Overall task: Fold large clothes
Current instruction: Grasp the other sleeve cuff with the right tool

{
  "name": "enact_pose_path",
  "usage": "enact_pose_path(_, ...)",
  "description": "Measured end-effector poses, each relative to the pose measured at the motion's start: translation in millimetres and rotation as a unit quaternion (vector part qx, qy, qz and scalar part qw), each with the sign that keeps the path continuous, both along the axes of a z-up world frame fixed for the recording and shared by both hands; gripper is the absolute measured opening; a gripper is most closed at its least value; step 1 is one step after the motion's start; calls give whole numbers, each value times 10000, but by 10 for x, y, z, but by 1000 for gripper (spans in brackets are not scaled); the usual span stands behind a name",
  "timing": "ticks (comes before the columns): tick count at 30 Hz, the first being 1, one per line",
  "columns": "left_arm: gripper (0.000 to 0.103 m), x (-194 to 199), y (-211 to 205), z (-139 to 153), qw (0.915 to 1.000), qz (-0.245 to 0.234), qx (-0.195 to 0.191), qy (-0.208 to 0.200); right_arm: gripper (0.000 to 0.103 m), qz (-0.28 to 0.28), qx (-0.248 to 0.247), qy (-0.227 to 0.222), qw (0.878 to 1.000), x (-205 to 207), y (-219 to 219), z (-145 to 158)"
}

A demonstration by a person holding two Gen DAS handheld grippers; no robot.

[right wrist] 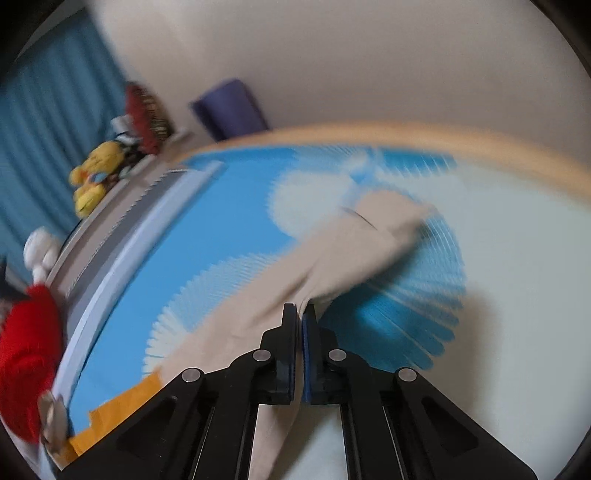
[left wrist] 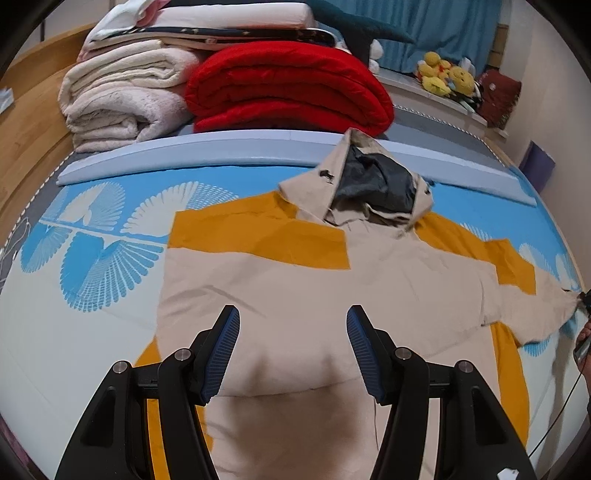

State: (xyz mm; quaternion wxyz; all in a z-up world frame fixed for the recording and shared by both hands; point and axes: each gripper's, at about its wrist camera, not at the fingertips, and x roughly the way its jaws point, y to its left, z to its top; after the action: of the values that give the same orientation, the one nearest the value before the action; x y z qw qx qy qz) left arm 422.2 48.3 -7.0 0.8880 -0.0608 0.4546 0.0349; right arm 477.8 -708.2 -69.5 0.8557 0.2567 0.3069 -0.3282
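A large beige and mustard hooded jacket [left wrist: 314,288] lies spread on the bed, hood [left wrist: 373,184] toward the headboard. Its left sleeve is folded in over the body. My left gripper [left wrist: 293,321] is open and hovers over the jacket's middle, holding nothing. The right sleeve [left wrist: 517,295] stretches out to the right. My right gripper [right wrist: 303,310] is shut on the beige sleeve [right wrist: 354,243] near its cuff end; the view is blurred by motion. The right gripper shows at the far right edge of the left wrist view [left wrist: 583,299].
The bed sheet [left wrist: 92,236] is blue and white with a fan pattern. Folded white blankets [left wrist: 122,99] and a red quilt [left wrist: 288,92] are stacked at the head. Yellow plush toys [left wrist: 443,75] sit on a ledge by a blue curtain [left wrist: 424,29]. A wooden bed frame [right wrist: 443,136] edges the mattress.
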Motion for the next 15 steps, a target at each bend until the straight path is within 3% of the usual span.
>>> enact_pose_path(4, 55, 16, 197, 74, 9998, 197, -81, -7, 3, 936, -898, 25, 9915, 354, 792, 518)
enact_pose_path(7, 54, -15, 354, 113, 9990, 365, -235, 68, 3, 1966, -1405, -95, 9703, 569, 1689, 823)
enact_pose_path(11, 54, -65, 490, 158, 9979, 472, -430, 87, 3, 3537, -1535, -449, 9216, 576, 3189, 1017)
enact_pose_path(15, 54, -101, 572, 197, 9968, 489, -619, 133, 3, 4853, -807, -446, 8695, 398, 4472, 791)
